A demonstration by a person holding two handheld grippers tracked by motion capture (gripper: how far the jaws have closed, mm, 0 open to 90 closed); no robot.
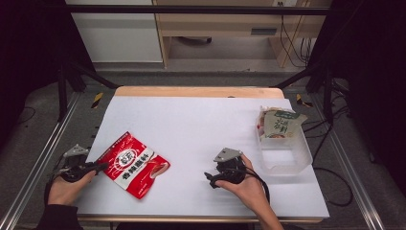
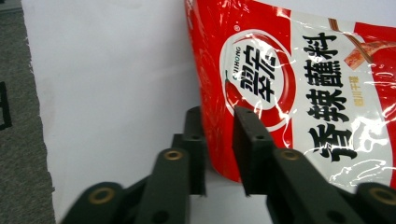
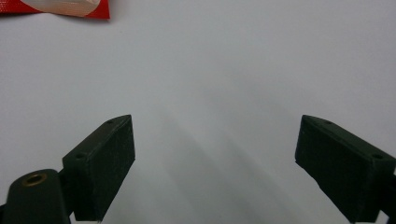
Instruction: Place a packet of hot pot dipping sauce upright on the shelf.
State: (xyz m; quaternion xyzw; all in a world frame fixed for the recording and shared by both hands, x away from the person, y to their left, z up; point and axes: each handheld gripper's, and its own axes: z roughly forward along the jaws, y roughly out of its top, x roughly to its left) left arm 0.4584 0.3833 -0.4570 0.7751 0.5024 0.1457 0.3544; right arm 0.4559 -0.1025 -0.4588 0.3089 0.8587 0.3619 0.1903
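A clear plastic tub [image 1: 286,152] stood at the right side of the white surface [image 1: 201,124], and in its far end lay a pale packet [image 1: 279,123] with a green tab and dark lettering too small to read; something reddish showed beneath the packet, but you could not tell what it was. The near end of the tub was bare.

The red pouch [image 1: 133,163] lay flat at the near left of the surface, well apart from the tub. On it a white roundel carried the word "CUIHONG" above large black Chinese characters and a small red chilli, with more black characters running down a white panel beside it.

Your left gripper [image 1: 95,167] had its fingers [image 2: 251,140] drawn close on the pouch's near corner, pinching its edge between them. Your right gripper [image 1: 212,180] rested near the middle of the surface, its fingers [image 3: 102,163] spread wide over bare white, holding nothing.
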